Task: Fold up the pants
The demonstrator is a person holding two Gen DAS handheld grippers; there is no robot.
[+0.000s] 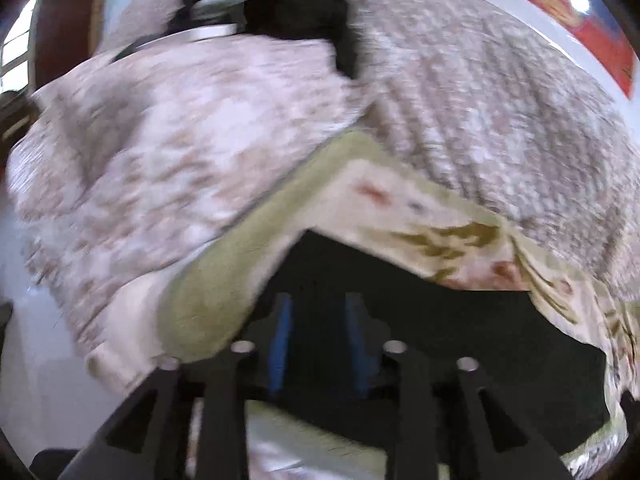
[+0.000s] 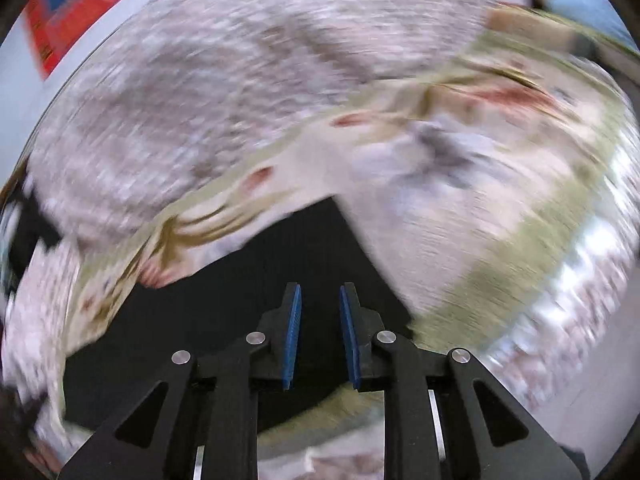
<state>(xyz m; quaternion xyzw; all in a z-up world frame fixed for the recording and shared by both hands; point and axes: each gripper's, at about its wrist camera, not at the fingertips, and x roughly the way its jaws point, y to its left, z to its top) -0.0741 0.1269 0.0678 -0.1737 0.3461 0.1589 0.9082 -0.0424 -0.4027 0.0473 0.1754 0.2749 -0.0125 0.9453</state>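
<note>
The black pants (image 1: 460,320) lie flat on a flowered sheet (image 1: 400,208) spread over a bed, just ahead of both tools. The left hand-held gripper (image 1: 320,304) and the right hand-held gripper (image 2: 320,296) each stand slightly spread, holding nothing. I judge one fold is laid down, but blur hides how many folds are left.

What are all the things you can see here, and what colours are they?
pants: one, black, lying flat just ahead of both grippers
floral sheet: one, cream and green with red flowers, under the pants
blanket: one, fuzzy pinkish grey, heaped behind the sheet
poster: one, red and blue, on the wall behind
dark clothing: blurred, black, far end of the bed
left hand-held gripper: one, black with blue pads, open, empty
right hand-held gripper: one, black with blue pads, open, empty
</note>
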